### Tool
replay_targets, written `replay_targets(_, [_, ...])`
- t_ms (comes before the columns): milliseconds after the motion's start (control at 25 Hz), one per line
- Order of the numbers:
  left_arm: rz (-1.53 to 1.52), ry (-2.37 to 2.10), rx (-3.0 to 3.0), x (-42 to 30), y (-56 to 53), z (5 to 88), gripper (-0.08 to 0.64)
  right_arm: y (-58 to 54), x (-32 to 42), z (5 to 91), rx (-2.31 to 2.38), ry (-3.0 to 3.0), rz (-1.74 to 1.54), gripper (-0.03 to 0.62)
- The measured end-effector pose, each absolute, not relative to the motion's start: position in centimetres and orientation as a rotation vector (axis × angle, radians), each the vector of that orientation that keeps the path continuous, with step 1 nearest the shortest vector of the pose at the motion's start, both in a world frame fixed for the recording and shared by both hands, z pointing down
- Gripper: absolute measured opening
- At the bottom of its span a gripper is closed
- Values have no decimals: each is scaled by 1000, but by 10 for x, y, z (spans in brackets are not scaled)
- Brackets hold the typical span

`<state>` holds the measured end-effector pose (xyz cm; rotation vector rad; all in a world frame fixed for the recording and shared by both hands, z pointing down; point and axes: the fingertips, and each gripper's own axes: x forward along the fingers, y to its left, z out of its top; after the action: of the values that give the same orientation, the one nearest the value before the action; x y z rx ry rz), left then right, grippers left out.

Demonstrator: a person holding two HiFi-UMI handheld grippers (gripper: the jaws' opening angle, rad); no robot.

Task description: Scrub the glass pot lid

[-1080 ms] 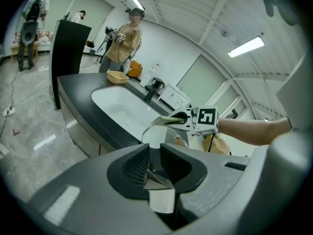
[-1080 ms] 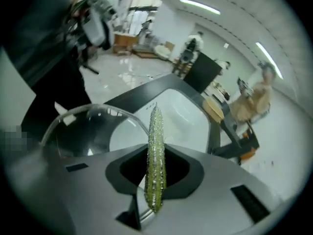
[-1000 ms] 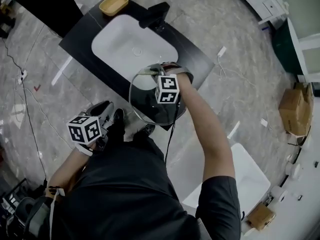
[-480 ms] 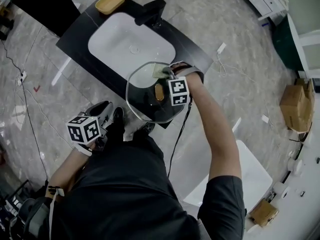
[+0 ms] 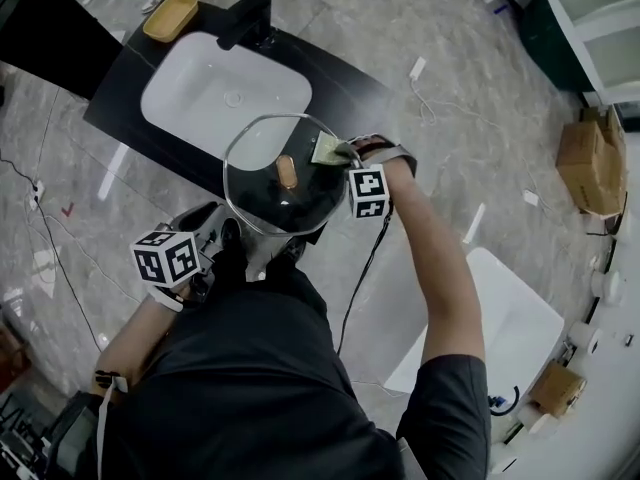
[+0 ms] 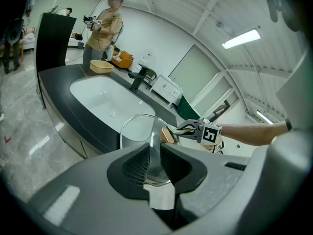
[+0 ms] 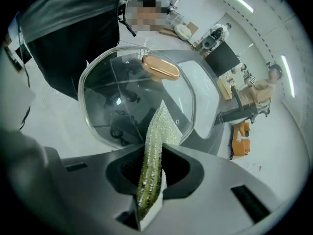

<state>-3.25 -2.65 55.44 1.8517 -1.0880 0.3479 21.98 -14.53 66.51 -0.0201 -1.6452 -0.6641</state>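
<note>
The glass pot lid (image 5: 262,196) with its copper knob (image 5: 287,171) is held in the air in front of the sink counter, tilted, knob side up. My left gripper (image 5: 238,240) is shut on the lid's near rim; in the left gripper view the glass (image 6: 142,133) runs between the jaws of the left gripper (image 6: 154,153). My right gripper (image 5: 345,152) is shut on a green-yellow scrub sponge (image 5: 326,149). The sponge (image 7: 155,141) lies against the lid (image 7: 117,106) near its rim, below the knob (image 7: 160,67).
A white sink basin (image 5: 225,98) sits in a black counter (image 5: 340,93) with a black faucet (image 5: 245,18) and a yellow tray (image 5: 170,16) behind it. Another person (image 6: 105,26) stands beyond the counter. Cardboard boxes (image 5: 590,158) and a white bin (image 5: 500,333) stand on the floor to the right.
The lid has turned so its copper knob now shows. My right gripper with the sponge has slid from over the lid's middle to its right rim. The left gripper keeps its hold.
</note>
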Motion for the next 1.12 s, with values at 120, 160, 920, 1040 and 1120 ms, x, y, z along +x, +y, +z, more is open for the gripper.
replay_targets(120, [354, -1051, 1880, -15, -30, 551, 71, -140, 244, 656, 71, -1683, -584, 64])
replay_targets(160, [351, -1041, 1885, -11, -30, 550, 71, -142, 248, 649, 126, -1717, -545, 64])
replay_targets(920, [304, -1246, 1724, -74, -8, 553, 71, -182, 153, 651, 164, -2038, -415, 64])
replay_targets(1040, [323, -1234, 1748, -68, -12, 551, 71, -169, 159, 652, 177, -2067, -374, 64])
replay_targets(1120, [336, -1213, 1765, -59, -15, 550, 71, -157, 164, 651, 170, -2071, -372, 63])
